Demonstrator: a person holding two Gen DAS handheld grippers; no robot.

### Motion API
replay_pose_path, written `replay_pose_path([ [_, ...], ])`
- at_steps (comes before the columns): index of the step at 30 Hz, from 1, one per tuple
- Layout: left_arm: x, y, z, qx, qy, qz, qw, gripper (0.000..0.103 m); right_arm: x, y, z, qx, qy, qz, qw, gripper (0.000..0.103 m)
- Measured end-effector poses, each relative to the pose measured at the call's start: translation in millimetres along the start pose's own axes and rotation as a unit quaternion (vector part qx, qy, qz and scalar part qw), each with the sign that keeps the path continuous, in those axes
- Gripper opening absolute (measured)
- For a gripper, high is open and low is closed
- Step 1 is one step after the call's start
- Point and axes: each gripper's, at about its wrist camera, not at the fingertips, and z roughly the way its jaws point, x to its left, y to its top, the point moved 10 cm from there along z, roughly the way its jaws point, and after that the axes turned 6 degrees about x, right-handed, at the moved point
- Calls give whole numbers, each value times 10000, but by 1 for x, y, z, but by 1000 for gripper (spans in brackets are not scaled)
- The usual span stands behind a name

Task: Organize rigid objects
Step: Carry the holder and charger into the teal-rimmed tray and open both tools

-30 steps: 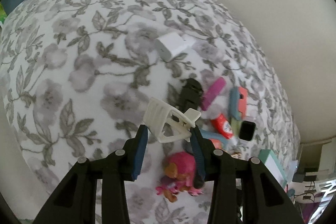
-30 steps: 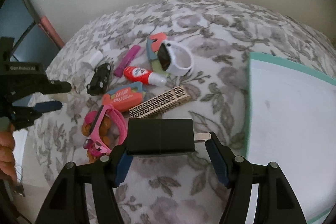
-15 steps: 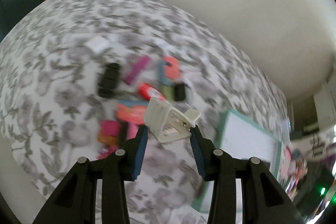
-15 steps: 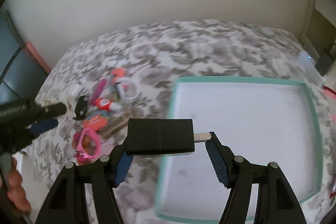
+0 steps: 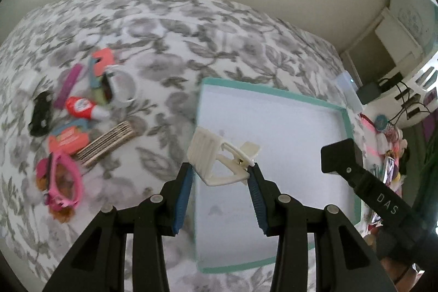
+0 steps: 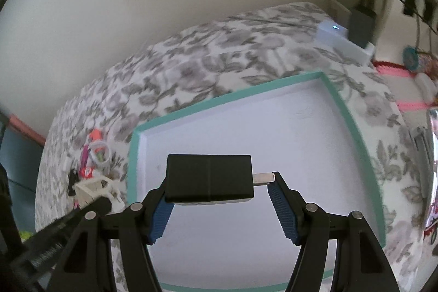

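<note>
My left gripper (image 5: 220, 171) is shut on a cream-white hair claw clip (image 5: 216, 159), held over the left edge of a shallow white tray with a teal rim (image 5: 269, 93). My right gripper (image 6: 220, 186) is shut on a black plug adapter (image 6: 209, 177) with a metal prong, hanging over the inside of the same tray (image 6: 227, 97). The tray's white floor looks bare. In the right wrist view the left gripper and the clip (image 6: 91, 189) show at the lower left. A black part of the right gripper (image 5: 339, 156) shows at the right of the left wrist view.
A floral cloth (image 5: 191, 26) covers the table. Left of the tray lie several small items: pink goggles (image 5: 64, 182), an orange box (image 5: 68, 141), a patterned bar (image 5: 108, 141), a red-white tube (image 5: 82, 107), a white band (image 5: 121, 86), a black clip (image 5: 41, 114). Clutter and cables stand at the right.
Both grippers have swept right from the pile of small items to the teal-rimmed tray, each keeping its object. The tray now fills both views.
</note>
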Motion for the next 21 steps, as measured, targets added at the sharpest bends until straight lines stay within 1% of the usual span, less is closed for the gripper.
replay_pose_path([
  [4,-23,13,10,-65,45,250,9997,43,-24,4,4,117,-198,199,9995,69],
  [8,-39,19,36,55,94,411,9991,43,-40,7,7,197,-154,345,9991,69],
  [10,-43,20,47,117,87,419,9990,43,-44,8,11,225,-242,335,9989,69],
  [14,-45,18,61,174,134,484,9986,43,-46,11,18,276,-322,293,9987,69],
  [17,-44,17,61,134,234,553,9981,43,-46,10,21,324,-332,276,9985,69],
  [21,-43,17,59,133,182,526,9984,44,-44,5,25,408,-352,228,9983,69],
])
